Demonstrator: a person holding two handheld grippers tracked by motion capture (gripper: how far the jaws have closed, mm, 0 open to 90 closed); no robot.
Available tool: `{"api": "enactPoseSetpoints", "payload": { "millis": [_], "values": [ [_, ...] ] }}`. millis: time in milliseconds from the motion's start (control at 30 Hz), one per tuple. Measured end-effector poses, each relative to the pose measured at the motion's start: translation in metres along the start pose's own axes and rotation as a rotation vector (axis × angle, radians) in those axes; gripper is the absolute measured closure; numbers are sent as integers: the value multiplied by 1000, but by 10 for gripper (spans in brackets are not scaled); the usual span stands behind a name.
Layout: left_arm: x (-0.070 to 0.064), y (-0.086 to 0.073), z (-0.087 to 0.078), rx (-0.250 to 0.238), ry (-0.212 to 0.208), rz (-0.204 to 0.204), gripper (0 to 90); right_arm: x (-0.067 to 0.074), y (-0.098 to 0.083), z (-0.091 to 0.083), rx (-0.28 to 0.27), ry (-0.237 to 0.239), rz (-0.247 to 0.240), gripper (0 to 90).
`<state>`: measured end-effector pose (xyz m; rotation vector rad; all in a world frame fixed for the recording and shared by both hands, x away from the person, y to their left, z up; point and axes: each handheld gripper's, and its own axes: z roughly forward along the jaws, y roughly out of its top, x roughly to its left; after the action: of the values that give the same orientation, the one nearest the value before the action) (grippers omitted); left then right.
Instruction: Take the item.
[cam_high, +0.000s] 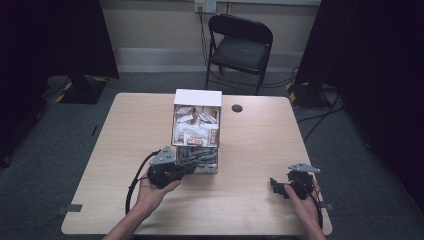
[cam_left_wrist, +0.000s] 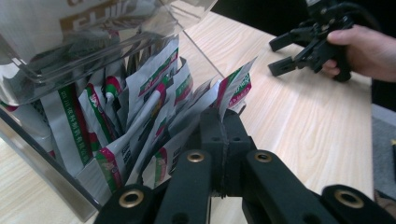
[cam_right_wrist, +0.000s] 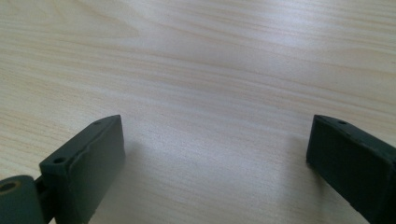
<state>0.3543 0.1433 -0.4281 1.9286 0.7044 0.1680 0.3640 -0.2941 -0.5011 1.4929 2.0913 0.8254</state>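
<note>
A clear plastic box (cam_high: 197, 98) stands mid-table, with brown-and-white sachets (cam_high: 196, 129) in its upper tier. Its lower tier holds white sachets with green and red print (cam_left_wrist: 140, 116), packed upright. My left gripper (cam_high: 200, 159) reaches into that lower tier. In the left gripper view its jaws (cam_left_wrist: 224, 116) are pressed together on the edge of one sachet (cam_left_wrist: 239, 86), which sticks up past the tips. My right gripper (cam_high: 276, 185) hovers low over bare wood at the front right, jaws wide apart with nothing between them (cam_right_wrist: 215, 149). It also appears farther off, held by a hand (cam_left_wrist: 292, 51).
The wooden table (cam_high: 260, 145) has a small black round cap (cam_high: 237, 108) behind the box. A black folding chair (cam_high: 241, 45) stands beyond the far edge. Dark curtains and floor cables flank both sides.
</note>
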Motion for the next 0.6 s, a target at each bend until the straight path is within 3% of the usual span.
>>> {"api": "enactPoseSetpoints", "payload": {
  "millis": [333,500,600],
  "values": [
    [1,2,-8,-16,-5,-22,900,0,0,0,0,1,-1,37],
    [0,5,-13,-14,-6,1,900,0,0,0,0,1,-1,37],
    [-1,5,-14,-20,-10,-7,900,0,0,0,0,1,0,37]
  ]
}}
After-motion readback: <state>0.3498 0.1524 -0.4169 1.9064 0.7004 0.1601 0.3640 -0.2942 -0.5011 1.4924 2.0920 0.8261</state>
